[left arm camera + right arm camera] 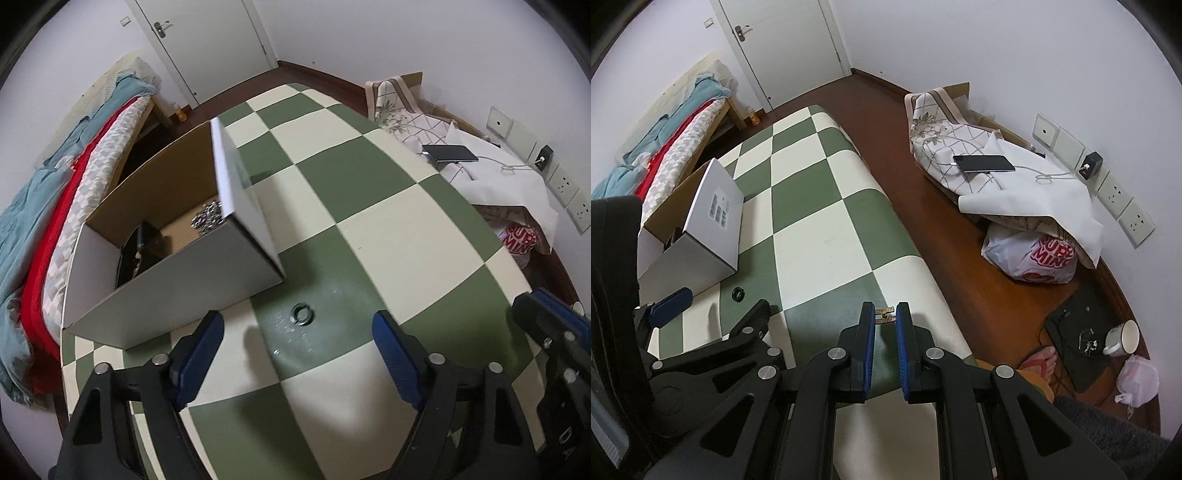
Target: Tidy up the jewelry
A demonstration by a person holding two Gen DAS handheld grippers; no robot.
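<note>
A dark ring (302, 313) lies on a green square of the checkered table (369, 229), between and just beyond my open left gripper's (299, 332) blue fingers. It also shows in the right wrist view (738, 294). An open cardboard box (177, 258) stands to the left; a silver chain pile (208, 218) and a dark item (144, 243) lie inside. My right gripper (885, 316) is shut on a small gold bar-shaped jewelry piece (885, 315), held near the table's right edge. The left gripper (713, 306) shows at the left of the right wrist view.
A bed with red and blue bedding (44, 229) lies left of the table. On the floor to the right are a cloth-covered pile with a charging phone (984, 163), a plastic bag (1034, 258), a mug (1123, 338) and a foot in a sandal (1043, 363).
</note>
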